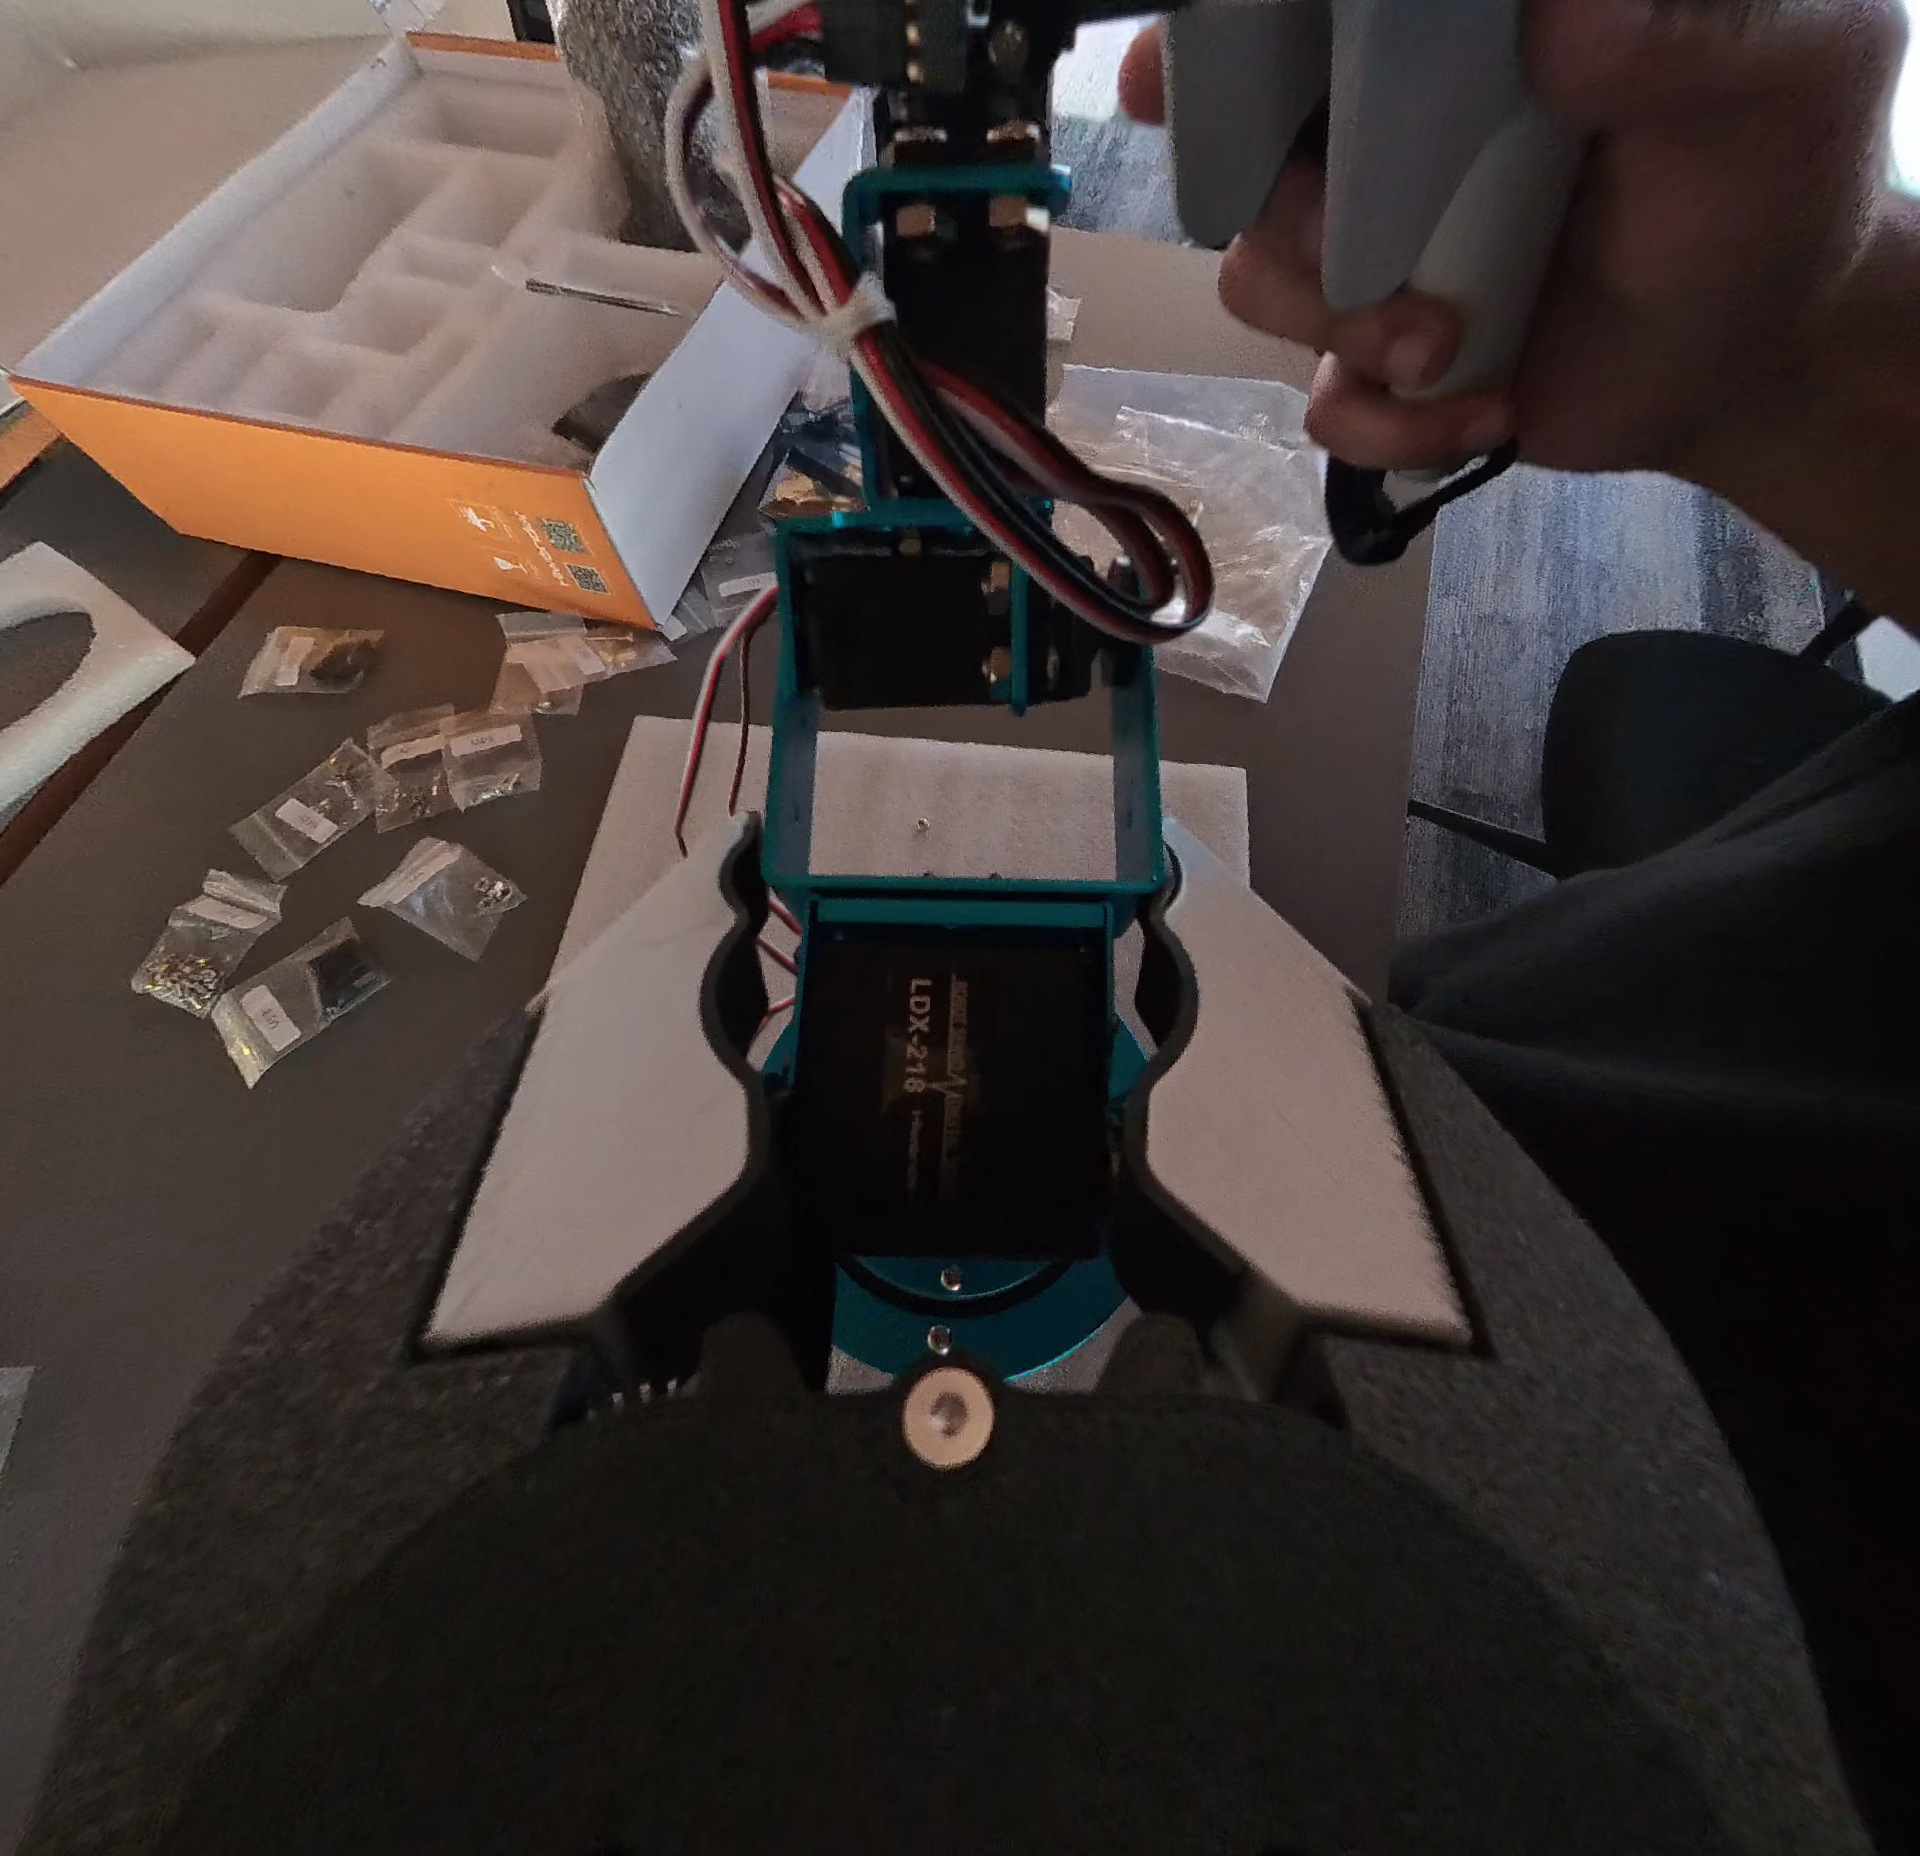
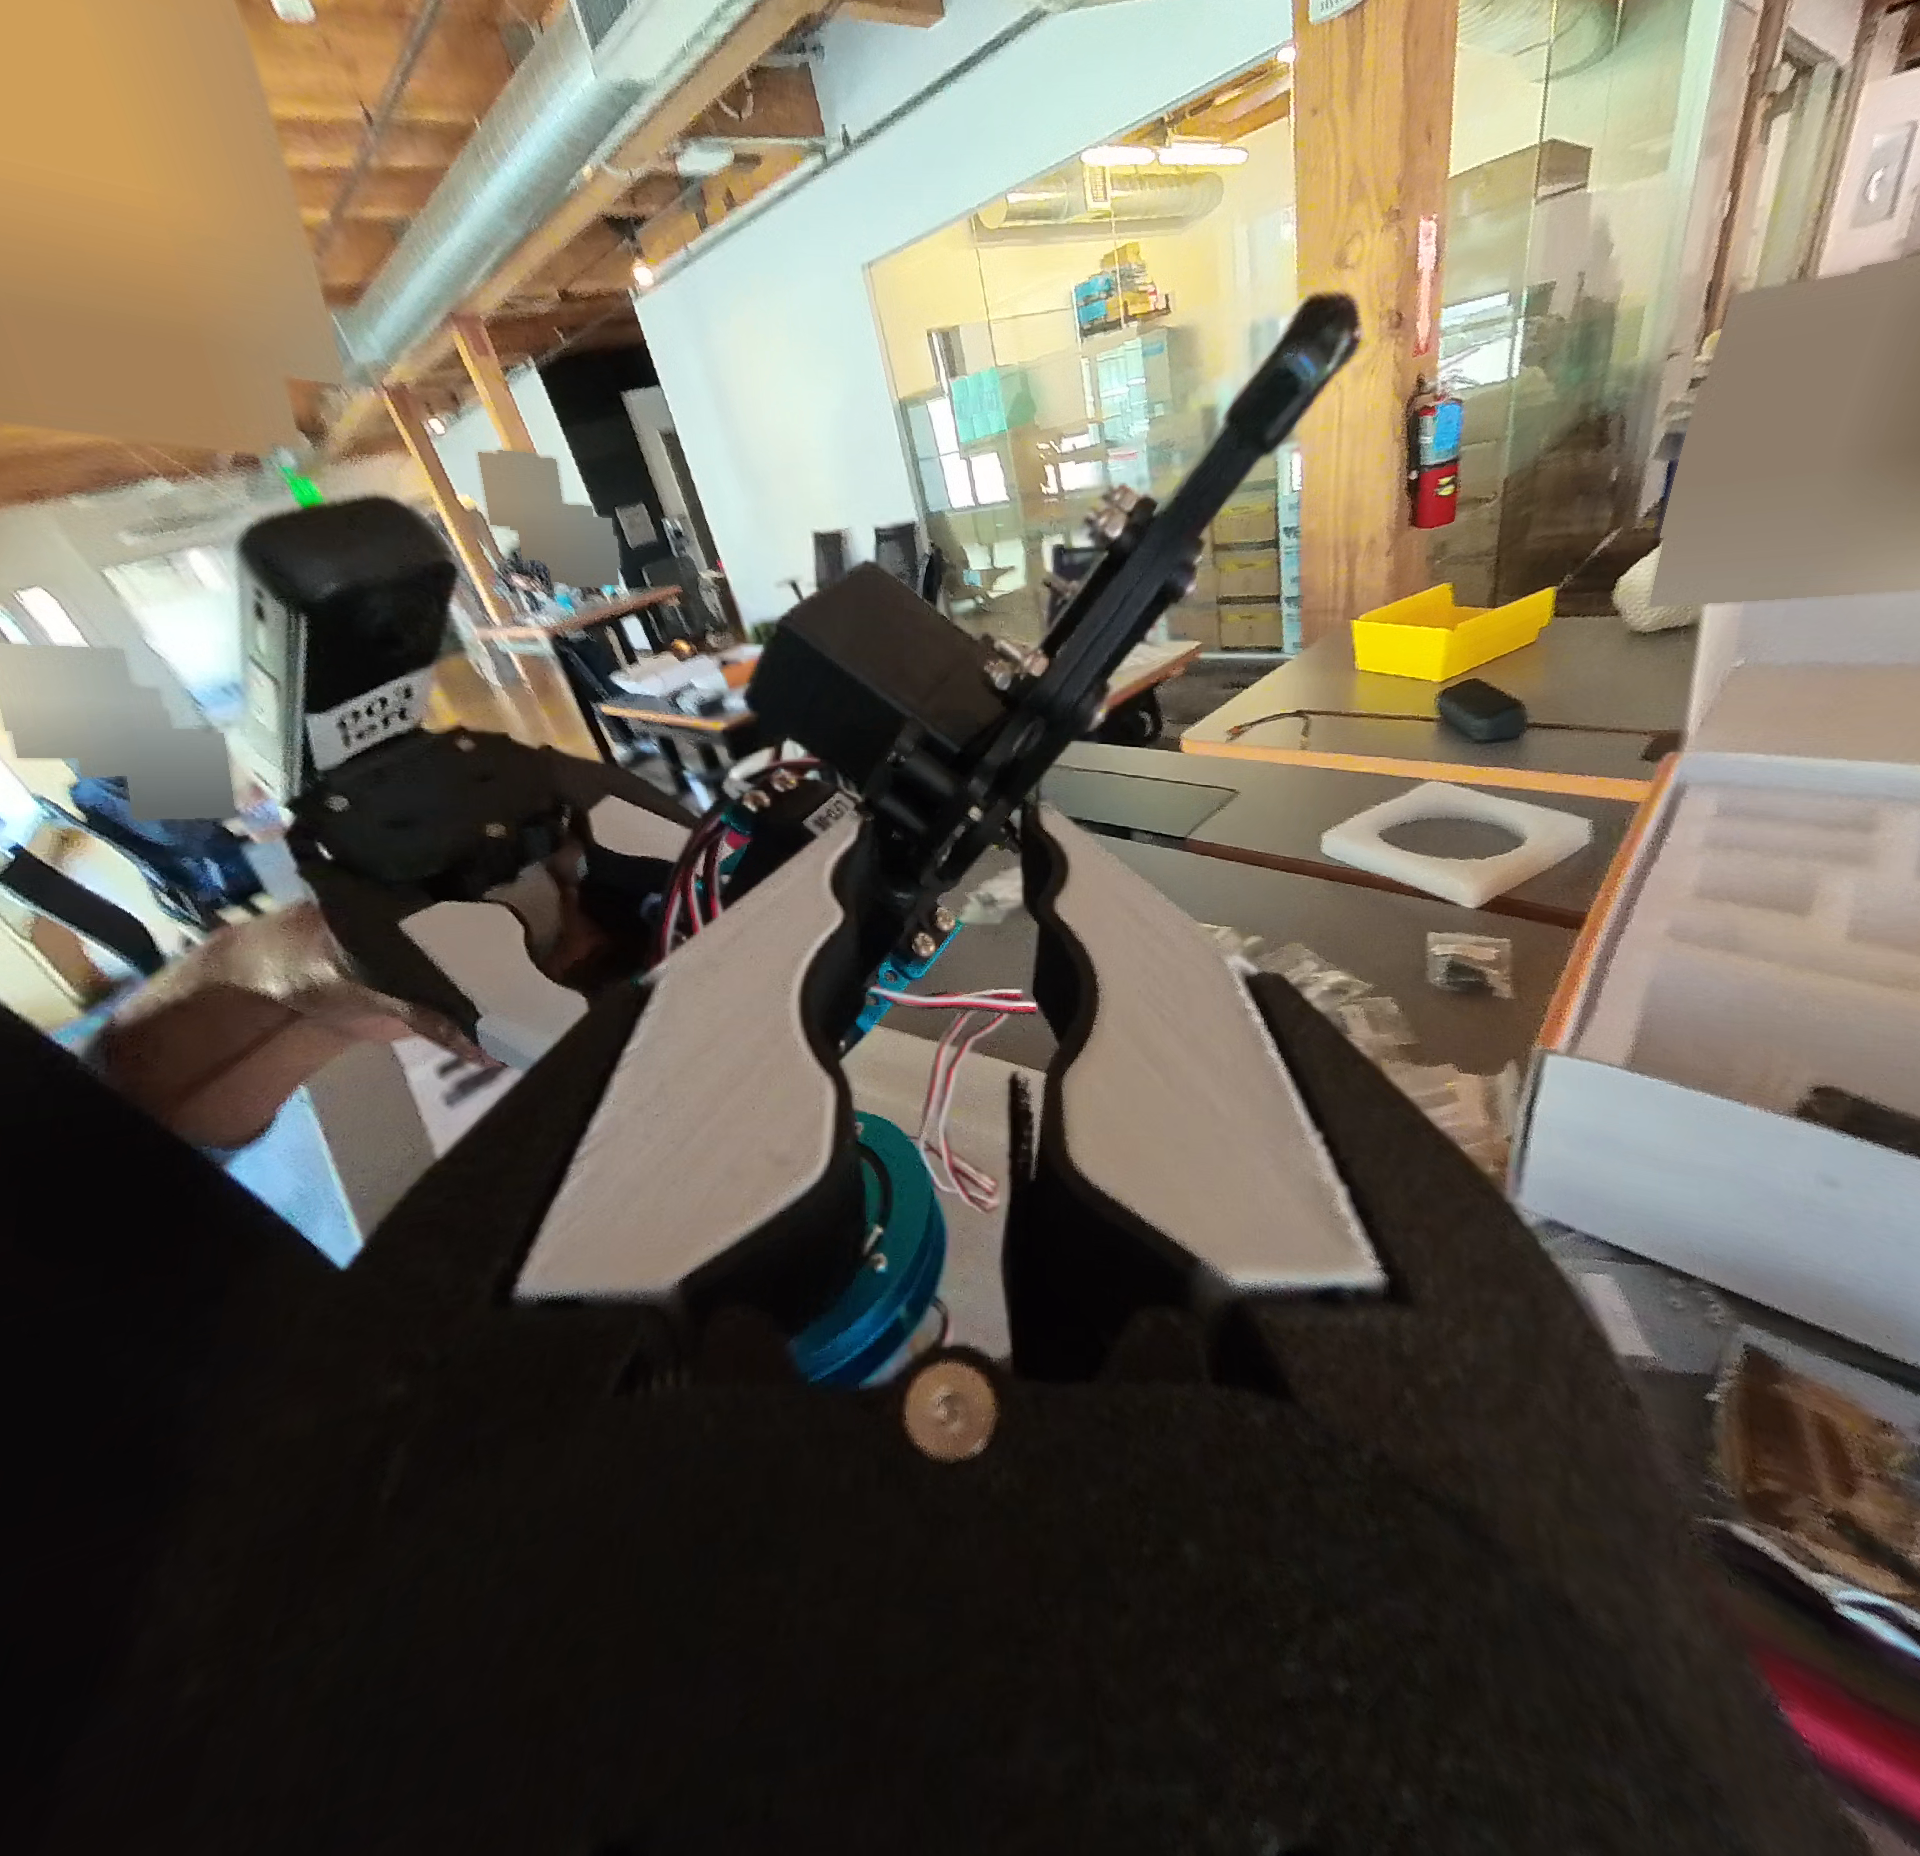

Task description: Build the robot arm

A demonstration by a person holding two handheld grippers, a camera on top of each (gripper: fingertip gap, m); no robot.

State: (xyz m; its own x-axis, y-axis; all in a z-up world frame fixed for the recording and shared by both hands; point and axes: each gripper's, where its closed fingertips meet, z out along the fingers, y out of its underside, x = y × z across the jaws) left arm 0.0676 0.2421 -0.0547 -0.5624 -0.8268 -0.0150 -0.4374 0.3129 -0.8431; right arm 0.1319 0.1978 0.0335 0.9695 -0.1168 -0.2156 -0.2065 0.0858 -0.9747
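A small robot arm kit of teal brackets and black servos (image 1: 914, 611) stands on a round teal base (image 1: 1049, 1339). My left gripper (image 1: 956, 861) is shut on its lowest black servo (image 1: 945, 1079), one finger on each side. Red, white and black wires (image 1: 997, 424) hang along the arm. My right gripper (image 2: 940, 840) is closed around the arm's upper black section (image 2: 935, 767), below its long black claw (image 2: 1247, 435). A hand holds the right gripper's grey handle (image 1: 1403, 165) in the left wrist view. The left gripper's body (image 2: 416, 798) shows in the right wrist view.
An orange box with white foam (image 1: 312, 352) lies at the left. Several small bags of screws (image 1: 343, 871) lie on the dark table (image 1: 208, 1183). A white foam sheet (image 1: 987, 798) lies under the arm. There is a clear plastic bag (image 1: 1195, 518), a black chair (image 1: 1683, 746), a foam ring (image 2: 1455, 840) and a yellow bin (image 2: 1455, 632).
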